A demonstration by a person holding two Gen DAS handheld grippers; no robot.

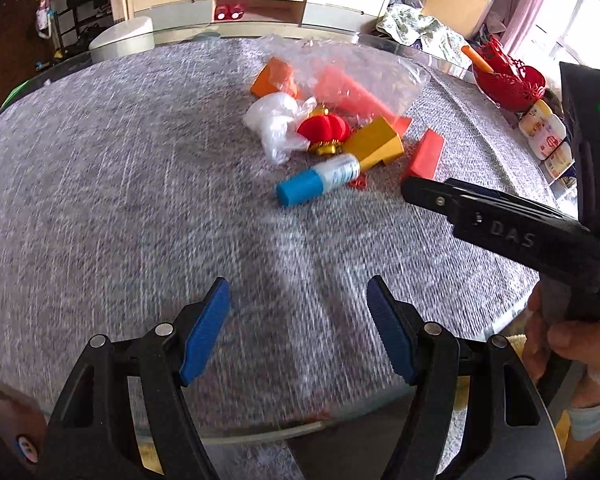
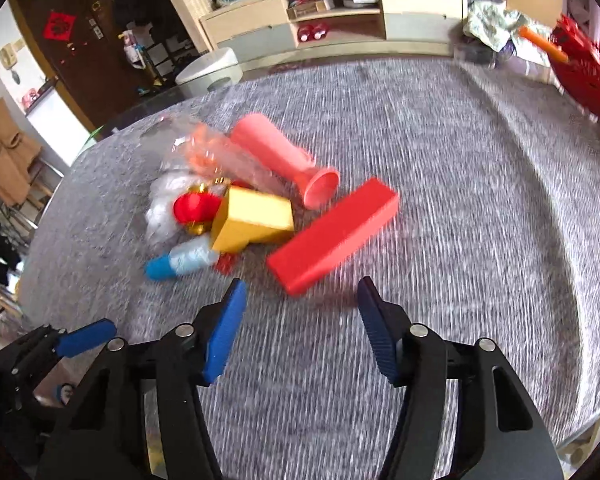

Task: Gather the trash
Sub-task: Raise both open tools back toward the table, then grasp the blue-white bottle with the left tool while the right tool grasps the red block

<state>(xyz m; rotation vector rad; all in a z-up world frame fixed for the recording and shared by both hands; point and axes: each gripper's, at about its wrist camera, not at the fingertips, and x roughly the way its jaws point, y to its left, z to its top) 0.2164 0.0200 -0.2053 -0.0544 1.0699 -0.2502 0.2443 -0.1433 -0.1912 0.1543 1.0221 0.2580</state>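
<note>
A heap of trash lies on the grey woven table top [image 1: 100, 160]: a clear plastic bag [image 1: 352, 68], a crumpled white bag [image 1: 274, 120], a red lantern ornament [image 1: 324, 128], a gold box [image 1: 376, 144], a blue-capped tube [image 1: 316, 182], a flat red box [image 2: 332, 236] and a pink vase [image 2: 284, 160] on its side. My left gripper [image 1: 298, 328] hangs open over bare cloth, well short of the heap. My right gripper [image 2: 300, 328] is open too, nothing between its pads, with the red box just beyond its fingertips.
A red openwork basket [image 1: 508, 76] and small jars [image 1: 544, 132] stand at the table's right edge. A person's hand [image 1: 560, 344] holds the right gripper's handle. Beyond the table are a low cream cabinet [image 1: 260, 0] and a white stool [image 1: 124, 36].
</note>
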